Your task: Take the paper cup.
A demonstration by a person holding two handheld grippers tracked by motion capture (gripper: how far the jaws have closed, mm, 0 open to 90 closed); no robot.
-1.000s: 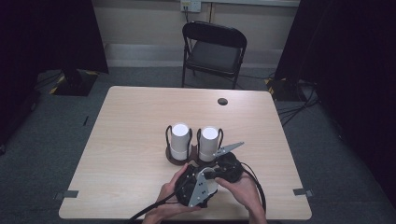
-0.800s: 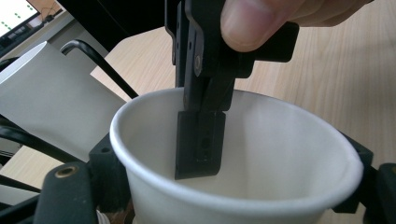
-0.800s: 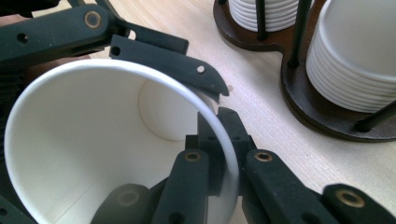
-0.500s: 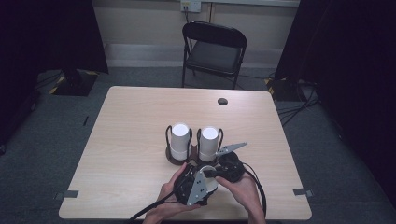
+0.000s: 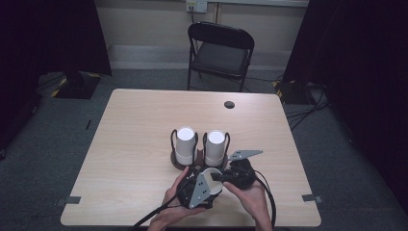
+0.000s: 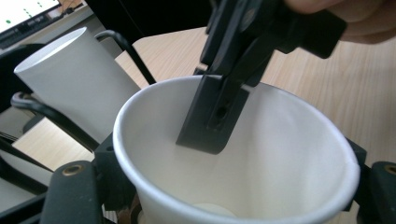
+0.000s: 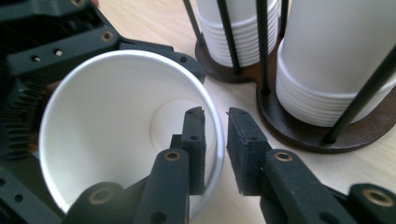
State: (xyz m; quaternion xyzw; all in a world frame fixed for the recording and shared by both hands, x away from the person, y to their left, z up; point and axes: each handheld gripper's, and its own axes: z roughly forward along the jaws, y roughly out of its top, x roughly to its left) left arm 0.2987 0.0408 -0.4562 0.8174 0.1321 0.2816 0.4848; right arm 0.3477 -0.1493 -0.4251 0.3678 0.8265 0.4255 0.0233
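Left gripper (image 5: 204, 180): sits low on the near side of the table in the high view, in the person's left hand (image 5: 168, 211). Its jaws are part open and press on a single paper cup from both sides; they have just closed a little around it.

Paper cup (image 5: 210, 175): white, empty, tipped so that its mouth faces the right gripper. In the left gripper view (image 6: 233, 154) its rim spans the frame between the two black jaw tips. It lies just in front of the cup holder, apart from the stacks.

Right gripper (image 5: 222, 177): held in the person's right hand (image 5: 250, 199), meeting the cup from the right. In the right gripper view (image 7: 215, 135) one jaw is inside the cup and the other outside, the cup wall in the gap between them. The pads stand a little off the wall; these jaws have just been opening and grip nothing.

Cup holder (image 5: 190, 166): dark round bases with black wire uprights, just beyond the grippers, towards the table's middle.

Left stack (image 5: 185, 144): white cups nested upright in the left cage.

Right stack (image 5: 215, 147): a second white pile in the right cage, close beside the right gripper's grey plate (image 5: 244, 154).

Table (image 5: 134, 144): pale wood, with a dark round grommet (image 5: 229, 104) near the far edge.

Chair (image 5: 220, 53): black folding chair beyond the table, well apart.

In the way: the holder's wire uprights stand close behind the cup.
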